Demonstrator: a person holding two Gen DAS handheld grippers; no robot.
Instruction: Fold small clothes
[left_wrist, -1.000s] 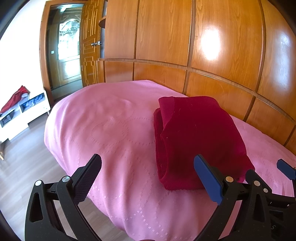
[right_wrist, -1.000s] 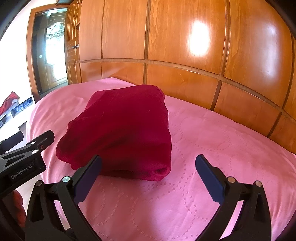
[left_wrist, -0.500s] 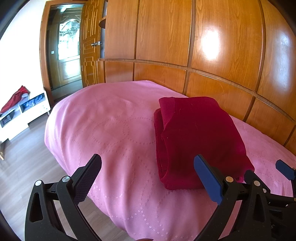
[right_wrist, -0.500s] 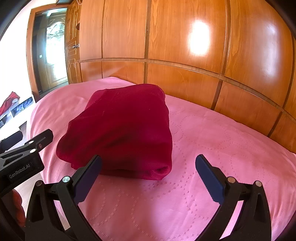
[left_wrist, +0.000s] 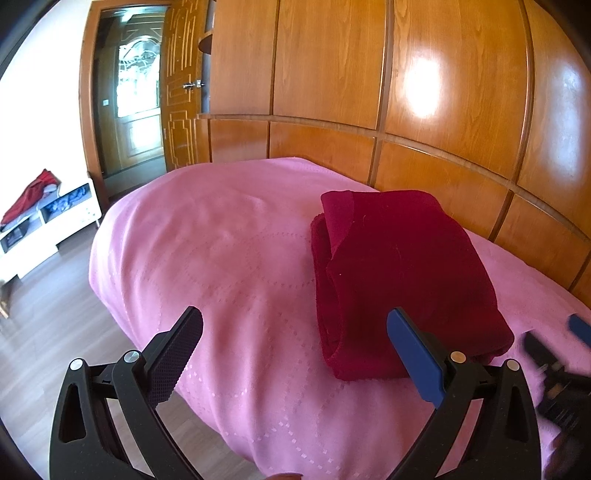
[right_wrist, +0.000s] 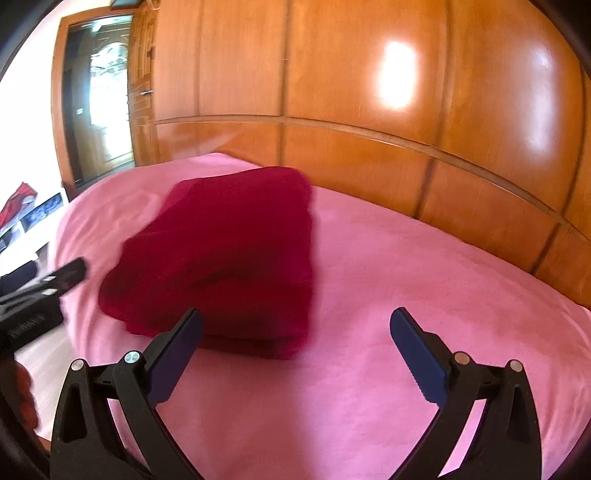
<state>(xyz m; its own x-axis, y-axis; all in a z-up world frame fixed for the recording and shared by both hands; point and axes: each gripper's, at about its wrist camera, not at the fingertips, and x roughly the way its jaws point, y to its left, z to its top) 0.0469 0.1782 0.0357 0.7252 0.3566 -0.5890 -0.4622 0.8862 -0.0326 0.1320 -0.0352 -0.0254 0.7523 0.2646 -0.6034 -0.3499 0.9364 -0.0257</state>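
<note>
A dark red garment (left_wrist: 402, 273) lies folded into a thick rectangle on the pink bedspread (left_wrist: 229, 266). It also shows in the right wrist view (right_wrist: 229, 254), blurred by motion. My left gripper (left_wrist: 295, 354) is open and empty, held just short of the garment's near left corner. My right gripper (right_wrist: 295, 350) is open and empty, in front of the garment's near right edge. The right gripper's tip shows at the right edge of the left wrist view (left_wrist: 554, 365). The left gripper's body shows at the left edge of the right wrist view (right_wrist: 40, 295).
A wooden panelled wall (left_wrist: 406, 92) runs close behind the bed. A wooden door (left_wrist: 184, 85) stands open at the far left. A white low cabinet (left_wrist: 48, 221) with red cloth on top stands on the wooden floor (left_wrist: 48, 317) left of the bed.
The right gripper has swung to the right, so the garment sits further left in its view and is blurred. The left gripper has barely moved. Both stay open.
</note>
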